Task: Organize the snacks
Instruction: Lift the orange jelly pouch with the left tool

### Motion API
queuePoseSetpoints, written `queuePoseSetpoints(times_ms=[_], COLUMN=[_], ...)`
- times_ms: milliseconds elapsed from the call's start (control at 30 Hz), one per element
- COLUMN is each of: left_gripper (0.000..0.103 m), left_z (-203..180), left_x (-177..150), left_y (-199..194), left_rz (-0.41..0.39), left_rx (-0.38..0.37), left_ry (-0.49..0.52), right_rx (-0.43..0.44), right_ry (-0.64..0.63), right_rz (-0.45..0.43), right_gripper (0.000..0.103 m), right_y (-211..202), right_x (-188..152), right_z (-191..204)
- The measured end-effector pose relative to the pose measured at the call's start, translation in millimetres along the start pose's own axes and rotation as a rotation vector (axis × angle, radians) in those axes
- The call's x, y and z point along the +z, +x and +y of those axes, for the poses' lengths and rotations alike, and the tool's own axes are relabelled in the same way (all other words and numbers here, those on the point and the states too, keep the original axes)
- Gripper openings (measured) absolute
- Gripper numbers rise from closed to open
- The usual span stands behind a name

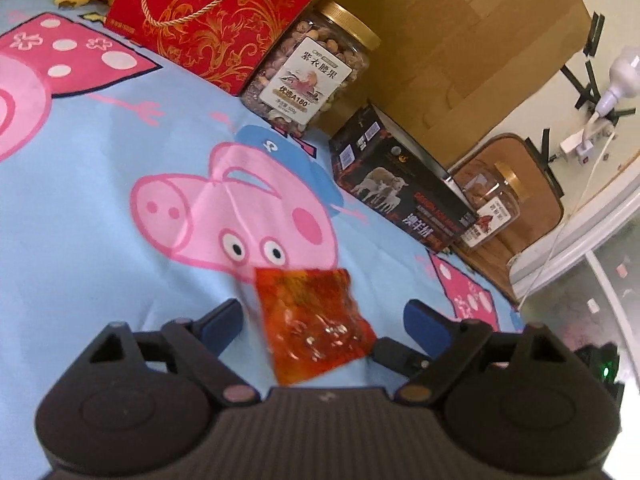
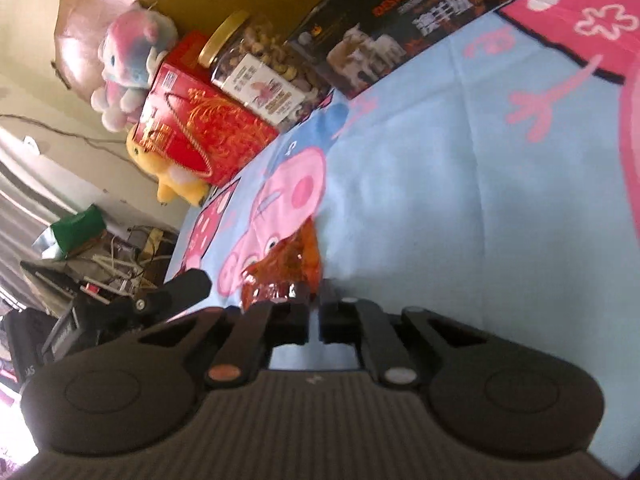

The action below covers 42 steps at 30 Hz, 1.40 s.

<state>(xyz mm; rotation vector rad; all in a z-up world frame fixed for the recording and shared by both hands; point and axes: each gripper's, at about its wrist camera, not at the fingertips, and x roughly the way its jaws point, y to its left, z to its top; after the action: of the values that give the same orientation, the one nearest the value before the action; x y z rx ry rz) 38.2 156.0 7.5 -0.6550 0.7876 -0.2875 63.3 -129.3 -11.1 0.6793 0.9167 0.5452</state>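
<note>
Over the cartoon-pig bedsheet (image 1: 100,152), mid-bed, an orange snack packet (image 1: 316,324) is held up by one edge in the right tongs (image 2: 314,322), which are clenched on it. The left tongs (image 1: 320,316) are spread wide on either side of the packet, nothing gripped. The packet is judged light and floppy, with a crinkly, glossy film that could slip; a sealed edge or corner is the safer place to be pinched, since the lumpy contents might be crushed by a squeeze on the middle. Along the far edge of the bed, a row is already lined up against the wooden headboard (image 1: 460,40): a red gift box (image 1: 216,16) with a rope handle, contents hidden; a clear gold-lidded jar (image 1: 312,72) seen full of nuts; a black carton (image 1: 400,184) with sheep printed on it, closed; and a second jar (image 1: 492,208), its contents too blurred to be named.
</note>
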Motion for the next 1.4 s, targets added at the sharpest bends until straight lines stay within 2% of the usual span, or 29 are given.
queuePoseSetpoints(times_ms=[67,133,200,267,300,400,467,500,600,667,900,1133,1400], left_gripper=[0.079,0.075,0.073,0.061,0.059,0.038,0.017,0.014,0.012,0.012,0.013,0.011,0.011], left_z=[2.2,3.7,-5.5,-18.5,-23.0,-33.7,-37.3,-37.2,-36.9,-40.5,-56.6,-52.4,-60.5], left_x=[0.8,-1.0,-5.2,-11.9,-15.6,-26.1,-32.7,-35.5,-41.2,-44.5,-50.4,-51.9,-52.8], left_y=[4.8,16.0,23.8,31.5,35.4,44.0,49.9,53.4,60.4,63.6,65.8,65.2,63.8], left_rz=[0.025,0.080,0.086,0.096,0.108,0.137,0.159,0.175,0.218,0.241,0.238,0.226,0.217], left_rx=[-0.055,-0.139,-0.149,-0.133,-0.141,-0.161,-0.165,-0.176,-0.219,-0.229,-0.195,-0.193,-0.160], left_ry=[-0.034,-0.085,-0.065,-0.024,-0.021,-0.010,-0.013,-0.024,-0.077,-0.084,-0.046,-0.062,-0.014], right_rx=[-0.011,-0.022,-0.045,-0.076,-0.091,-0.145,-0.190,-0.209,-0.241,-0.239,-0.194,-0.149,-0.169], right_ry=[-0.006,-0.005,-0.003,-0.010,-0.016,-0.057,-0.103,-0.115,-0.108,-0.066,0.024,0.086,0.051], right_rz=[-0.018,-0.035,-0.059,-0.082,-0.094,-0.141,-0.182,-0.198,-0.226,-0.226,-0.208,-0.199,-0.188], right_gripper=[0.002,0.002,0.002,0.002,0.002,0.003,0.003,0.003,0.003,0.007,0.007,0.007,0.008], right_y=[-10.7,-21.9,-35.0,-46.3,-51.3,-69.0,-82.3,-84.8,-94.2,-98.1,-103.6,-106.9,-108.3], right_x=[-1.3,-2.2,-3.8,-5.8,-7.3,-15.7,-22.1,-23.8,-27.4,-29.3,-25.7,-24.9,-23.7], right_z=[-2.8,-8.0,-13.9,-17.4,-17.9,-17.5,-16.3,-16.0,-23.7,-32.6,-48.3,-55.9,-52.8])
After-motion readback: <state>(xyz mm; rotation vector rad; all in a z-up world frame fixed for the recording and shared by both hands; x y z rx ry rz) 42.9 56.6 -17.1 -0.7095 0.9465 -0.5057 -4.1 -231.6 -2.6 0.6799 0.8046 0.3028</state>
